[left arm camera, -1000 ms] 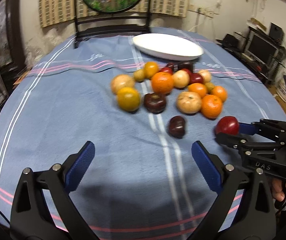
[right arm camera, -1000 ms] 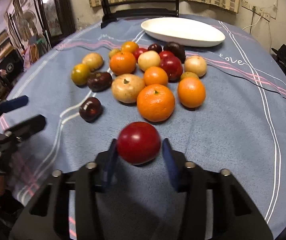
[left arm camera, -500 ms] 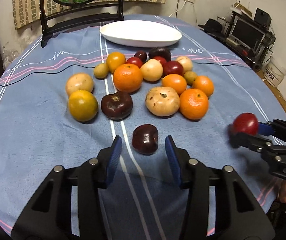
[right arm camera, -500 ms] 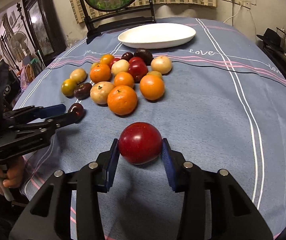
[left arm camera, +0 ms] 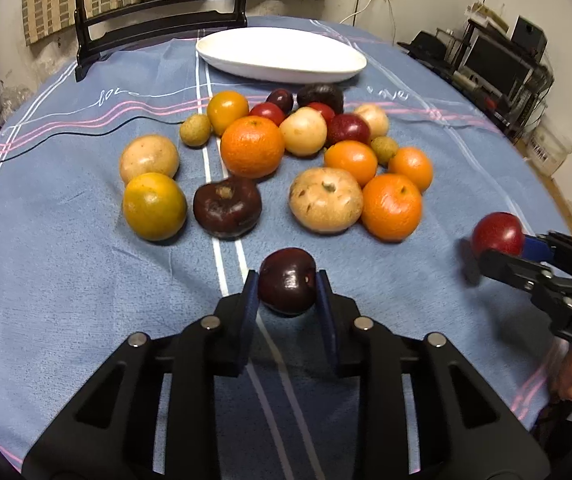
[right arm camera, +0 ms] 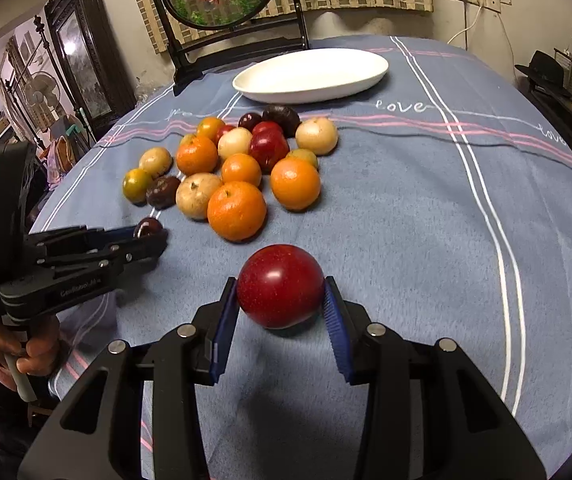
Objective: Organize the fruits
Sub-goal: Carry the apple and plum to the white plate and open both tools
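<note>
Left gripper (left arm camera: 287, 294) has clamped down on a dark purple plum (left arm camera: 287, 281), blue pads tight against both sides. Right gripper (right arm camera: 282, 306) is squeezing a red plum (right arm camera: 280, 285), off to the side of the fruit pile (left arm camera: 282, 160). Everything sits on a blue striped tablecloth (right arm camera: 425, 220), a white oval dish (left arm camera: 282, 54) beyond the pile, a dark wooden chair (left arm camera: 158, 20) behind that.

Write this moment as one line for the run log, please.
left gripper: shut on dark plum | right gripper: shut on red plum | white dish: holds no fruit | fruit pile: on tablecloth
</note>
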A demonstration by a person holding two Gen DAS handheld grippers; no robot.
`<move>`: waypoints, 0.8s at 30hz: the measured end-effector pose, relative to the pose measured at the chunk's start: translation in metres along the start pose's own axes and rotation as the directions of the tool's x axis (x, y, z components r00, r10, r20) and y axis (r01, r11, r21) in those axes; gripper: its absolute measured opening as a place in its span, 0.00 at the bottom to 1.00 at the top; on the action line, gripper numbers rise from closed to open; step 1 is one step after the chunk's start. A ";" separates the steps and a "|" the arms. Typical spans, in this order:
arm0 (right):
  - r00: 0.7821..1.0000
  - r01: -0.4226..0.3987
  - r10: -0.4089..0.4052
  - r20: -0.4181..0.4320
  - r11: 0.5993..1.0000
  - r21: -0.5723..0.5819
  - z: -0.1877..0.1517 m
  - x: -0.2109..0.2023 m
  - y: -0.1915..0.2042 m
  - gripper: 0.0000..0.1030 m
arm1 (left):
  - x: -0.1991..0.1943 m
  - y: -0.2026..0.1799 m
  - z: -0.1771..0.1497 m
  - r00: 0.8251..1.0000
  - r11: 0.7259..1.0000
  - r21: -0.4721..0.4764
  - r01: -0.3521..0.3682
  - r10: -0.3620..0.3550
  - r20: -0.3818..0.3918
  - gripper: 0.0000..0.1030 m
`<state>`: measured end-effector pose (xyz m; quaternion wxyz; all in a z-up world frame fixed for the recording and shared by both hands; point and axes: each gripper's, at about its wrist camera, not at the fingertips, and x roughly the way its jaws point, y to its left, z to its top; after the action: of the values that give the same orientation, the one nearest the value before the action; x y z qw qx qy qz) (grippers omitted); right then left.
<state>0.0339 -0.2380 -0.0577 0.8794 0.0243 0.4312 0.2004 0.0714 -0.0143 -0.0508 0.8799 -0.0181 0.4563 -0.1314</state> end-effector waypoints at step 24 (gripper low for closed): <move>0.998 -0.014 0.010 0.067 0.998 0.065 0.218 0.141 -0.051 0.41 | 0.132 0.057 0.243 1.000 0.996 -0.083 0.014 -0.014 -0.001 0.28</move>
<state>0.2957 -0.2041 -0.0381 0.8908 0.0622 0.4077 0.1907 0.3524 -0.0131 -0.0228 0.8772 -0.0574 0.4618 -0.1185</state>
